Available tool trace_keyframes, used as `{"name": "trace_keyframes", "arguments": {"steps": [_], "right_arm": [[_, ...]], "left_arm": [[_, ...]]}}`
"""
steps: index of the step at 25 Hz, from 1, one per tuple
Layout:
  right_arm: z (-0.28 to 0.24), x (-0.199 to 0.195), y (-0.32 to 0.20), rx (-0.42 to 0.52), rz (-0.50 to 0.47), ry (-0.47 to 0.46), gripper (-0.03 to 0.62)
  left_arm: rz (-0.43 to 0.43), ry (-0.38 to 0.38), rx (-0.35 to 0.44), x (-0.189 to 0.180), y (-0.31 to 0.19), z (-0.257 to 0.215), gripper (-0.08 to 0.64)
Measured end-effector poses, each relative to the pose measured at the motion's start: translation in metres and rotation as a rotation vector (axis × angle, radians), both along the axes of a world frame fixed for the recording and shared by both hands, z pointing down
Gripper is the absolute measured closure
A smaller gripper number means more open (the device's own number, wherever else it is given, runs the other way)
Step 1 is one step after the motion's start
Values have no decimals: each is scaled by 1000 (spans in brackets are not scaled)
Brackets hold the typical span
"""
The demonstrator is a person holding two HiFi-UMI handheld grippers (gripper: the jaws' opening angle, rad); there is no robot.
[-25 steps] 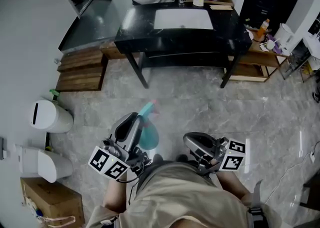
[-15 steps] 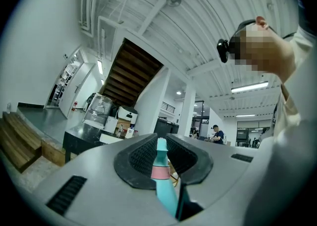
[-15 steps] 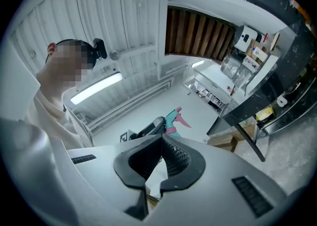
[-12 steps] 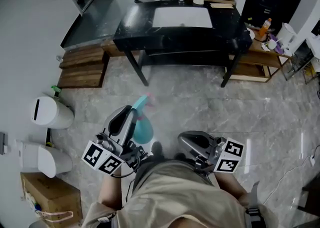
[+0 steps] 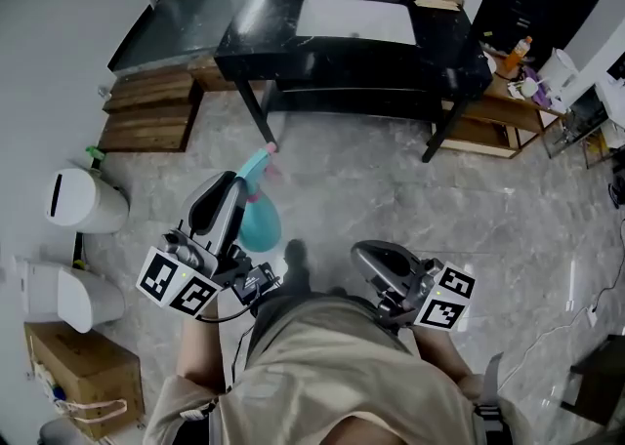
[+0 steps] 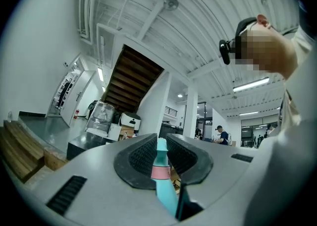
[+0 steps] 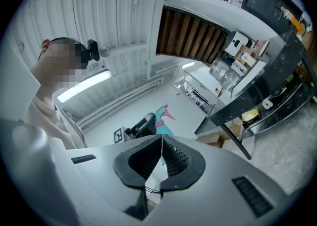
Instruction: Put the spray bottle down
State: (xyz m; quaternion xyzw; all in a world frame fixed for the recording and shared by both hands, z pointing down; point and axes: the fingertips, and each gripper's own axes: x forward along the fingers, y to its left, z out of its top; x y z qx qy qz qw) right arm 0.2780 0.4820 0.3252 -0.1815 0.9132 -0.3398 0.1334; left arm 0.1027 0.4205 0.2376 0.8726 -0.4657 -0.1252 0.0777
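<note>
Along the left wall stand a white slotted bin (image 5: 83, 201), a white lidded bin (image 5: 68, 297) and a cardboard box (image 5: 78, 375) whose contents I cannot make out. Just right of them, the left gripper (image 5: 227, 201) pinches the teal spray bottle (image 5: 261, 226) at its pink collar, pads on both sides of the neck. The nozzle points toward the black counter (image 5: 293, 43) with its white sink (image 5: 356, 20). Farther right, the right gripper (image 5: 376, 262) has its 2 jaws pressed together on nothing. Grey floor (image 5: 391, 180) lies between both grippers and the counter's legs.

beige shirt (image 5: 332, 384); grey hand-held grippers (image 5: 232, 191) (image 5: 371, 258), black-white marker cubes (image 5: 178, 282)
</note>
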Motion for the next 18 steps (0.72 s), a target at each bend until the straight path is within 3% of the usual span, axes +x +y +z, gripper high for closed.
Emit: {"name": "trace_keyframes", "arguments": {"steps": [9, 18], "right_arm": [[14, -16, -35, -60, 51, 61, 571], [10, -59, -95, -82, 63, 118, 571]], "left_arm": [[15, 26, 1, -31, -41, 6, 500], [41, -27, 30, -81, -103, -3, 499]]}}
